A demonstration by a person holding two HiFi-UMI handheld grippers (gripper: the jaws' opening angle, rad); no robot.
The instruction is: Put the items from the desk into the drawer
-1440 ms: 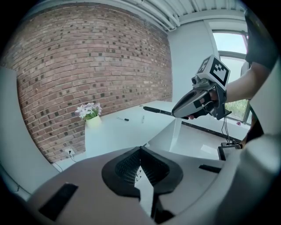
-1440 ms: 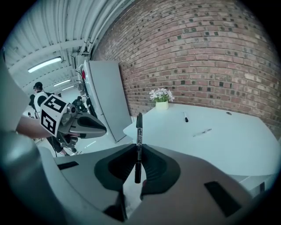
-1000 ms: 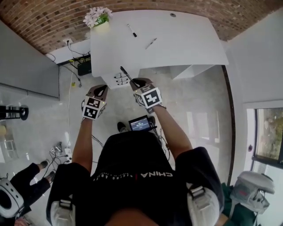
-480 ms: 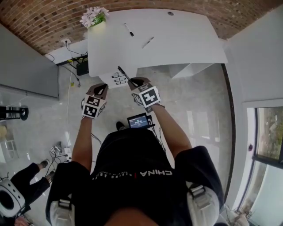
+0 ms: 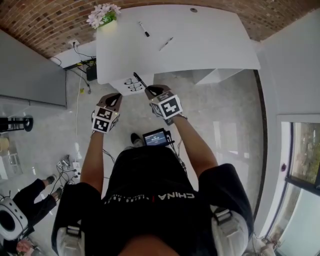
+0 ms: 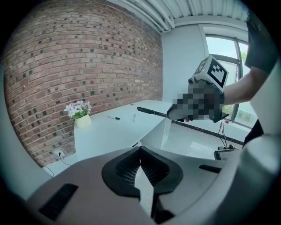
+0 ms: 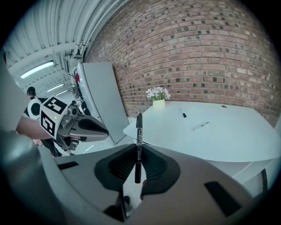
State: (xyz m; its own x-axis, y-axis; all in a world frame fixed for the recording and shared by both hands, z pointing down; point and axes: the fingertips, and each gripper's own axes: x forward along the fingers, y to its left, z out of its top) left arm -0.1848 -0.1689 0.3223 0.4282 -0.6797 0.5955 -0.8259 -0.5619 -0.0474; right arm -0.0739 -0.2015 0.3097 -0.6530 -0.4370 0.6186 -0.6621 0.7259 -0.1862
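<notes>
- Since a second ago the white counter [image 5: 200,45] has slid higher in the head view, toward 12 o'clock, and both grippers have closed in on its near edge.
- Under that edge, at about 11 o'clock from the person, stands the white drawer unit [image 5: 131,85] with dark handles. Whether a drawer is open cannot be told.
- The right gripper [image 5: 152,91] is at 12 o'clock, just beside the unit. Its jaws pinch a black marker [image 7: 138,140] near the marker's lower end. The marker stands upright between them, and in the head view its tip reaches over the unit's front.
- The left gripper [image 5: 111,101] is at 9 o'clock from the right one, apart from it and short of the unit. Its jaws are pressed together with nothing between them.
- A flower pot [image 5: 102,15] with pale blossoms is on the counter's 10 o'clock corner.
- A second marker [image 5: 144,29] lies on the counter at 3 o'clock from the pot.
- A thin pen [image 5: 166,44] lies near it, toward 4 o'clock.
</notes>
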